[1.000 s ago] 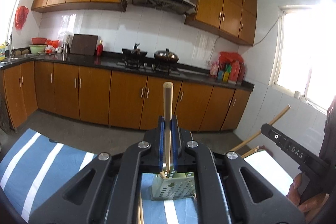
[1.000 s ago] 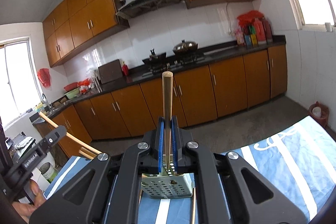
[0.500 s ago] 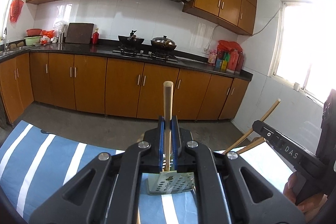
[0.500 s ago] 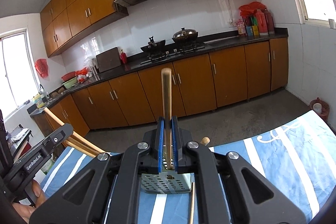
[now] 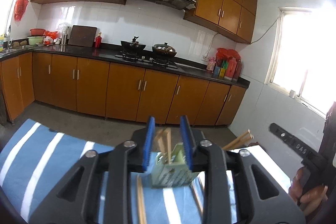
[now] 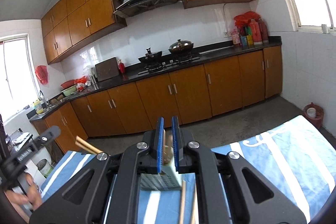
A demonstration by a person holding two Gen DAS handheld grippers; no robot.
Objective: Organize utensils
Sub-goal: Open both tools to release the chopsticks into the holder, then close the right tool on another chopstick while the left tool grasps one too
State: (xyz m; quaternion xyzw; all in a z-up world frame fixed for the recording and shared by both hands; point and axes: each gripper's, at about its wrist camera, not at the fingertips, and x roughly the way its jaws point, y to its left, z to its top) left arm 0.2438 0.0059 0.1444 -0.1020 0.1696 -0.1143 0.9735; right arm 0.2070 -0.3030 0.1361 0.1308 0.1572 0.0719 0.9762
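Chopsticks (image 5: 166, 145) stand dropped in the green holder (image 5: 172, 171) on the bench; left gripper (image 5: 168, 140) and right gripper (image 6: 168, 140) are opening, gripping nothing. Next, fetch loose chopsticks (image 6: 182, 203) lying beside the holder.

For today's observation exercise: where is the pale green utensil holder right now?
The utensil holder stands on the blue striped cloth, centred in both wrist views, chopsticks upright inside it.

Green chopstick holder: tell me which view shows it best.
The left wrist view: the green chopstick holder shows its open top with the chopsticks standing inside. The right wrist view shows only its perforated front, blurred.
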